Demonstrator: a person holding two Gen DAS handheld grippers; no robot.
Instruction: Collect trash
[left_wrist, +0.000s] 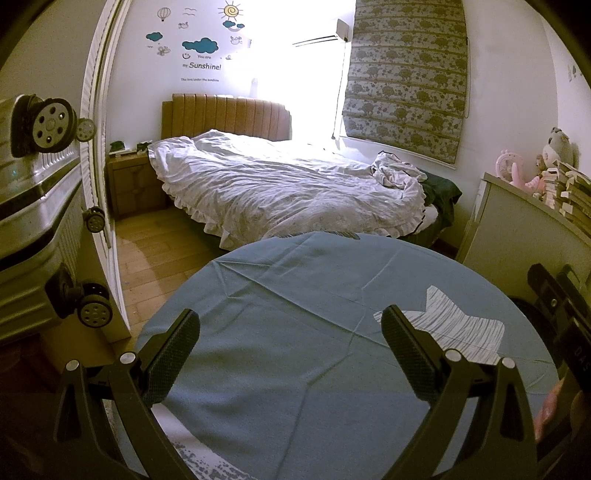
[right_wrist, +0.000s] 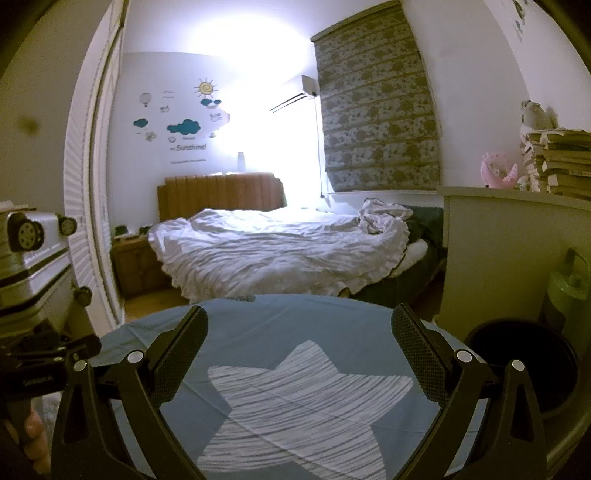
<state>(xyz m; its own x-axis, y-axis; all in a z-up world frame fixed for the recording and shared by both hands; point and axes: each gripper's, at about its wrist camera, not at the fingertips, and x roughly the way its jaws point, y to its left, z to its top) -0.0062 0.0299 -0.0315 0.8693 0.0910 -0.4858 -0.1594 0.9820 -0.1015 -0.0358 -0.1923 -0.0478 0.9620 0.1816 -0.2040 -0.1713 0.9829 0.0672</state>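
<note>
Zero trash visible on surface; left gripper and right gripper agape, empty; bin at 3 o'clock, contents unreadable.

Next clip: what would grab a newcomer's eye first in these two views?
The blue cloth with a striped white star covers the round table right under both open grippers, left and right. Behind it sprawls the unmade white bed, under a glaring window. A dark round bin sits right of the table.
</note>
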